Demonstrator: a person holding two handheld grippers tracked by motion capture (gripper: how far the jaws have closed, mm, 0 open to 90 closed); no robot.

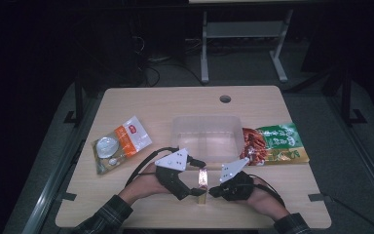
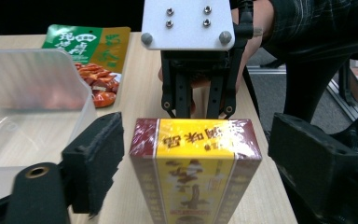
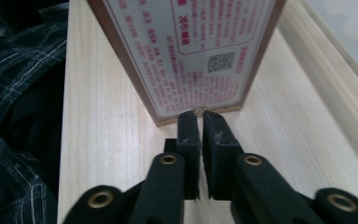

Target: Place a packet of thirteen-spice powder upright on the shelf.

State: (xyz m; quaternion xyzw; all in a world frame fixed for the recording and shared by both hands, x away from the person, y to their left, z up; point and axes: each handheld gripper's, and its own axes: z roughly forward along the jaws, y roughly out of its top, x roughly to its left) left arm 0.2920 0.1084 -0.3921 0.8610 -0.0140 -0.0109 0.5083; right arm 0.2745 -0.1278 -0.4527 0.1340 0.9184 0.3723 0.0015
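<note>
Left gripper view shows left tongs (image 2: 193, 154) clear of box (image 2: 196, 163).

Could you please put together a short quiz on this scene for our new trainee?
1. What stands between the open jaws of the left gripper?
A. a clear lid
B. a yellow and maroon box
C. a glass jar
2. True or false: in the high view, the green pouch lies to the right of the clear tub.
3. Fill in: the jaws of the right gripper, low at the box's edge, are almost ____.

Key: 1 B; 2 true; 3 shut.
</note>
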